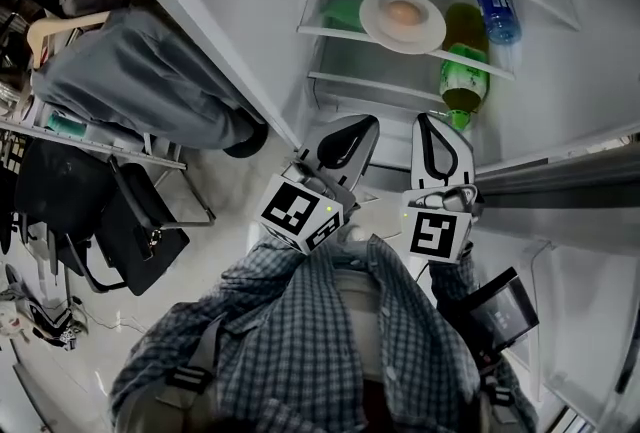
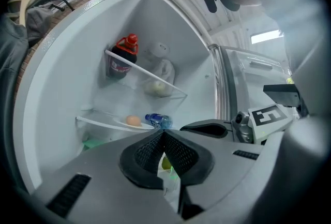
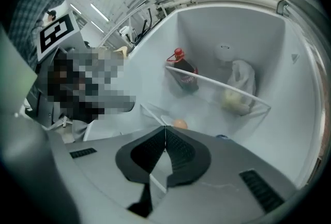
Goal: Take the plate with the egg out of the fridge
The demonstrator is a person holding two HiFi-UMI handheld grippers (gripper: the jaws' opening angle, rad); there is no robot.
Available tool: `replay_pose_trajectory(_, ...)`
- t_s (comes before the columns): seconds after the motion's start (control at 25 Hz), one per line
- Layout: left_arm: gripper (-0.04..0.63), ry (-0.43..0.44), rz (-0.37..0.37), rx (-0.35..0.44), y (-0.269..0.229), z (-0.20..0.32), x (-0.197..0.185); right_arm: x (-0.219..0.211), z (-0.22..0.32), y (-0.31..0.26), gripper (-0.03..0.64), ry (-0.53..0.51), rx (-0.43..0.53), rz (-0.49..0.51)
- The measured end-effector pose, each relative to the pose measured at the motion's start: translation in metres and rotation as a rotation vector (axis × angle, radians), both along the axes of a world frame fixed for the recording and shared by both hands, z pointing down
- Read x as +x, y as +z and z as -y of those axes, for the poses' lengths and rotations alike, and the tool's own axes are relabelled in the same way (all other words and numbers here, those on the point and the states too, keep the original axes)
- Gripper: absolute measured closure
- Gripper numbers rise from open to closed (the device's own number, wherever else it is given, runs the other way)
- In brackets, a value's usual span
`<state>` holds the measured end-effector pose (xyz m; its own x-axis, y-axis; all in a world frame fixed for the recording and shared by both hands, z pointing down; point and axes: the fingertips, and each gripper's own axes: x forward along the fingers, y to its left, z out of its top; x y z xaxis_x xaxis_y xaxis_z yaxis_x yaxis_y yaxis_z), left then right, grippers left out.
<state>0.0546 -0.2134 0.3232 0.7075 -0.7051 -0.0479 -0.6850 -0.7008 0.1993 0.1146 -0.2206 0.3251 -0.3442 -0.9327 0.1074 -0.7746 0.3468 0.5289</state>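
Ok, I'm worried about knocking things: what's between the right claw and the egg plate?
In the head view, only shelf edges cross between the right claw and the plate; a green bottle stands beside that path.

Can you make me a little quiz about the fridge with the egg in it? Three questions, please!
1. True or false: the egg lies on the white plate, which sits on a fridge shelf.
2. In the head view, what is just to the right of the plate? A) a green bottle B) a milk carton C) a frying pan
3. Fill in: the left gripper and the right gripper both have their jaws ____ (open or shut), with nothing between them.
Key: 1 true; 2 A; 3 shut.
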Motion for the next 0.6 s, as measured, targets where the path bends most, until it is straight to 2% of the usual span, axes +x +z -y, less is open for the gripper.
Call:
replay_pose_trajectory(0.16, 0.589, -0.002, -0.006, -0.001, 0.0, 0.009, -0.005, -0.004, 0.023, -0.003, 0.611, 0.015, 0.02, -0.05)
replay_pose_trajectory(0.4, 0.589, 0.005, -0.015, 0.0, 0.0, 0.017, -0.012, -0.015, 0.056, 0.009, 0.611, 0.012, 0.048, -0.332)
replay_pose_trajectory(0.6, 0.589, 0.0, -0.021, 0.001, 0.001, 0.022, -0.02, -0.018, 0.078, 0.014, 0.606, 0.029, 0.044, -0.469)
